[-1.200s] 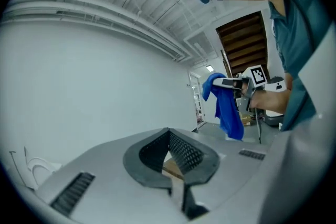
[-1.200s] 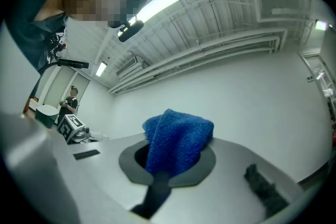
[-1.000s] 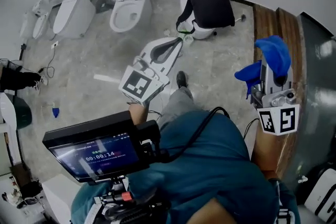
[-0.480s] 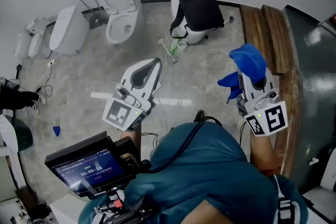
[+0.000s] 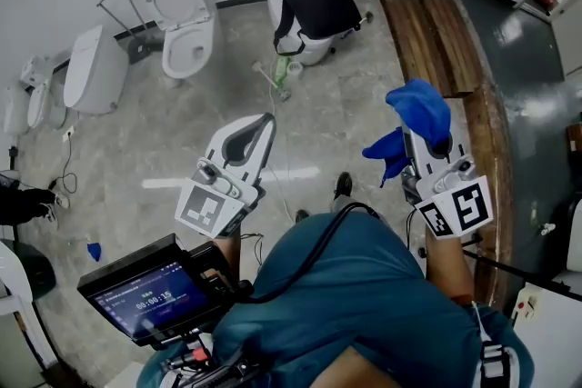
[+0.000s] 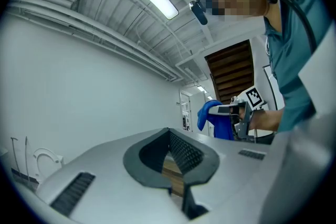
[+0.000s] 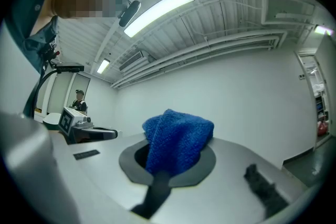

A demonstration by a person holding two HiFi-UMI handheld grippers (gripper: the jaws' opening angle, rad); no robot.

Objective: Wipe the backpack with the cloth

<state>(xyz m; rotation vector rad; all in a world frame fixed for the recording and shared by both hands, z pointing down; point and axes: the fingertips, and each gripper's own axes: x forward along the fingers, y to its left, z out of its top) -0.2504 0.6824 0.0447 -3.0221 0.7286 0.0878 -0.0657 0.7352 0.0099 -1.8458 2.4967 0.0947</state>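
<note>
The black backpack [image 5: 316,3] rests on a white toilet [image 5: 307,50] against the far wall. It is well ahead of both grippers. My right gripper [image 5: 424,121] is shut on a blue cloth [image 5: 418,109] that bunches over its tips and hangs to the left. In the right gripper view the cloth [image 7: 177,139] fills the jaws of my right gripper [image 7: 173,157]. My left gripper [image 5: 266,119] is held mid-air above the floor, shut and empty. The left gripper view shows the left gripper [image 6: 169,134] with only wooden boards beyond the jaws, and the cloth [image 6: 212,119] off to the right.
Two more toilets [image 5: 186,27] [image 5: 91,68] stand along the wall at left. A green-and-white bottle [image 5: 280,73] lies on the stone floor before the backpack. A wooden platform [image 5: 436,32] runs along the right. A monitor [image 5: 145,291] sits at my chest.
Both grippers have drawn back from the backpack and sit lower in the head view. The right gripper keeps hold of the cloth. The backpack now shows further left.
</note>
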